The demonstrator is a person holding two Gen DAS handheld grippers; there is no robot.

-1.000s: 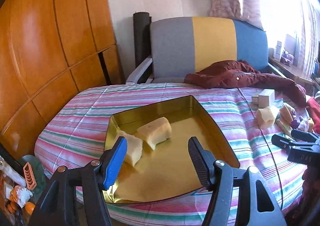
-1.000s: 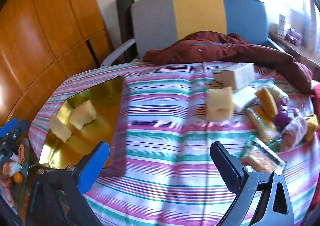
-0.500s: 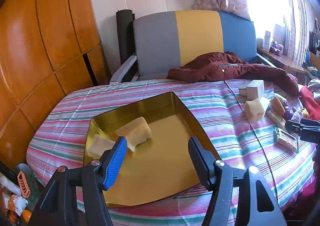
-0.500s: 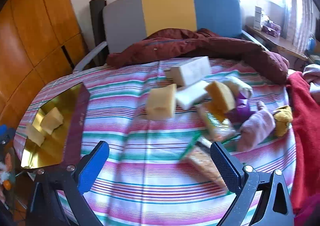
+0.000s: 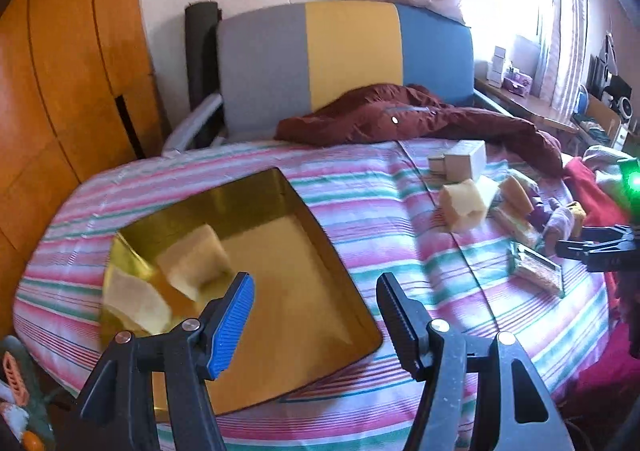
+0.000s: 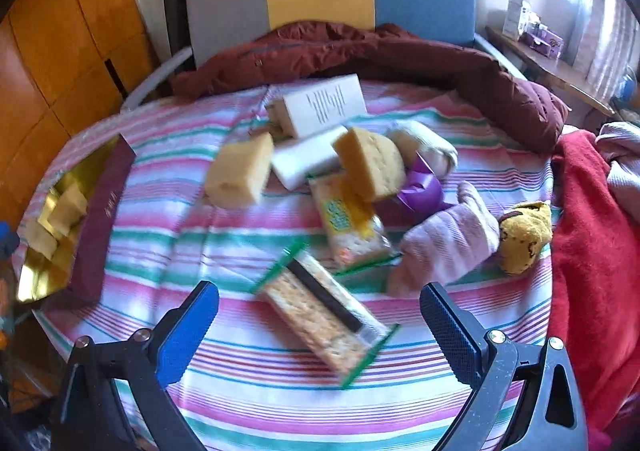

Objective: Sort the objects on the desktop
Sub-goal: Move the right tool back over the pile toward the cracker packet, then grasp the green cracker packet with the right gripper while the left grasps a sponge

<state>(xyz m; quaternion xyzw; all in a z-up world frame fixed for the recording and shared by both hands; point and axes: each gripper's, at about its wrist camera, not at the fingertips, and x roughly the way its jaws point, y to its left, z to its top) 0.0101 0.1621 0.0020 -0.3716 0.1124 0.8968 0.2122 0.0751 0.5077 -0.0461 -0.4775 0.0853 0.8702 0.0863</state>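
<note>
A gold tray (image 5: pixel 304 315) lies on the striped tablecloth (image 6: pixel 248 371) and holds two yellow sponges (image 5: pixel 196 261). My left gripper (image 5: pixel 314 315) is open and empty above the tray's near right part. My right gripper (image 6: pixel 318 321) is open and empty, just above a clear cracker packet (image 6: pixel 324 315). Beyond it lie a second cracker packet (image 6: pixel 344 227), two yellow sponges (image 6: pixel 240 171), a white box (image 6: pixel 324 103), a white block (image 6: pixel 308 159), a purple object (image 6: pixel 420 187), a pink glove (image 6: pixel 444 239) and a yellow plush toy (image 6: pixel 520 235). The tray also shows at the left of the right wrist view (image 6: pixel 44 263).
A dark red jacket (image 6: pixel 380 55) lies across the table's far edge, in front of a grey, yellow and blue chair (image 5: pixel 340 51). A red cloth (image 6: pixel 592 235) covers the right side. Wooden panelling (image 5: pixel 60 71) stands on the left. The right gripper shows at the far right of the left wrist view (image 5: pixel 600 247).
My right gripper has swung right, from near the tray to over the pile of objects and close to the cracker packet. My left gripper has pulled back and turned slightly right. Both stay open.
</note>
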